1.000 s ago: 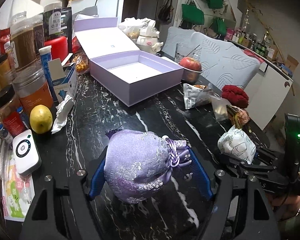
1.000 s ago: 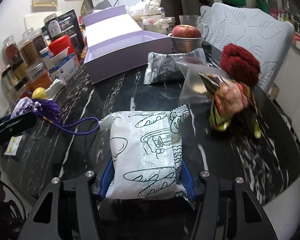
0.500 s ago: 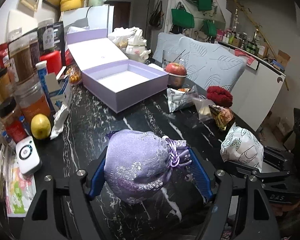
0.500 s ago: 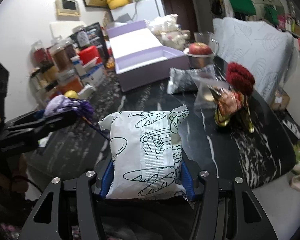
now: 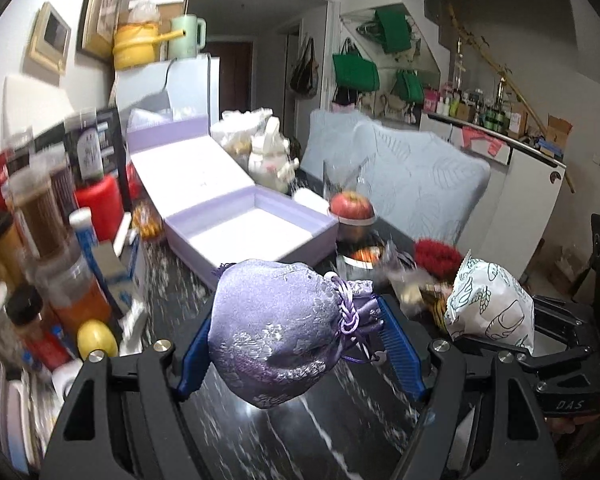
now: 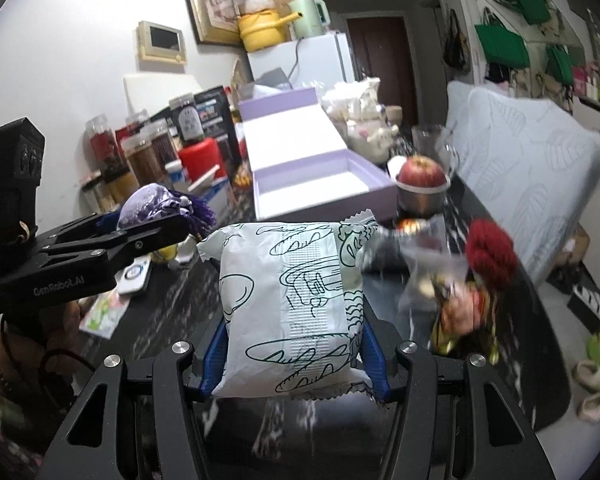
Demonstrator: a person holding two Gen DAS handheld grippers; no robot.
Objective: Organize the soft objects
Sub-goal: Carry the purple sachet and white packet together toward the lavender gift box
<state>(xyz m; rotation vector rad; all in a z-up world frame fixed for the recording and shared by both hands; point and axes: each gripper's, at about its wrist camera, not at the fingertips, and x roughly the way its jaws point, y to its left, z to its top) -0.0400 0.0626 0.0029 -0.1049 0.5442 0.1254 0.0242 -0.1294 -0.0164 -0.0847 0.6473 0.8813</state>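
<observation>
A lived-in home dining area: a black marble-patterned table (image 5: 312, 432) crowded with food jars (image 5: 40, 208) on the left, an apple in a metal bowl (image 6: 422, 176) and an open lilac gift box (image 5: 252, 232). At the far end stands a white fridge (image 6: 300, 60) topped with a yellow pot (image 6: 260, 32); framed pictures (image 6: 208, 0) and green tote bags (image 5: 356, 72) line the walls.

The open purple box (image 5: 256, 232) stands ahead with a bare white floor, its lid leaning back. Dark tabletop (image 5: 172, 292) before it lies free. Jars and bottles (image 5: 40, 216) crowd the left side; an apple in a metal bowl (image 5: 352, 216), snack packets (image 6: 412, 240) and a red knitted thing (image 6: 492, 256) hem the right
</observation>
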